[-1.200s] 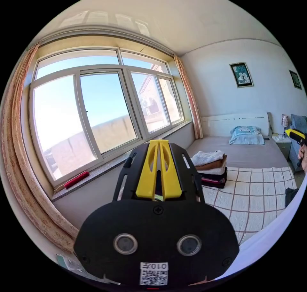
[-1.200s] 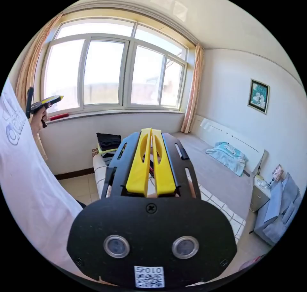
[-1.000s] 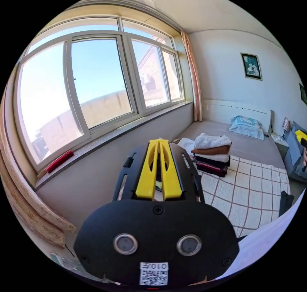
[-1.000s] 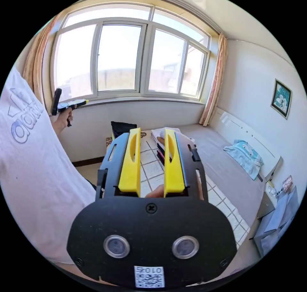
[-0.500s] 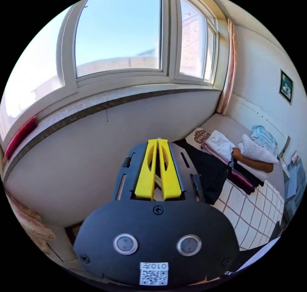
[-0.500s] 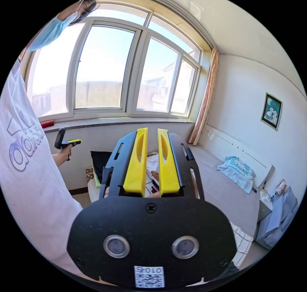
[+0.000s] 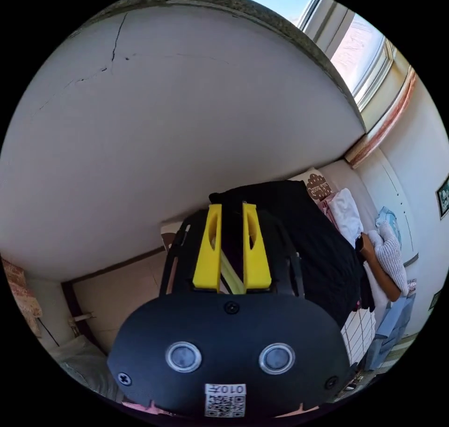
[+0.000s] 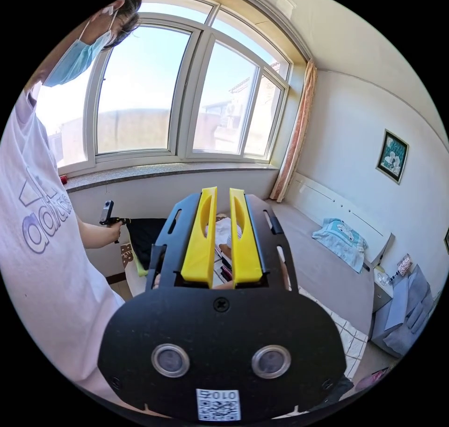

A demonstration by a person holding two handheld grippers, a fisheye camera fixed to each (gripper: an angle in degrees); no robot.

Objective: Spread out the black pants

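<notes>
Hovering left tool (image 7: 232,212), jaws parted, over black pants (image 7: 318,249), nothing gripped

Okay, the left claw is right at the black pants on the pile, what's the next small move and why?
Probably push the left claw a little further onto the folded black fabric pants and close it. Its yellow jaws stand apart with black cloth showing between them, apparently not yet pinched. The right claw, also open, is held above the grey bed, away from the pants.
</notes>
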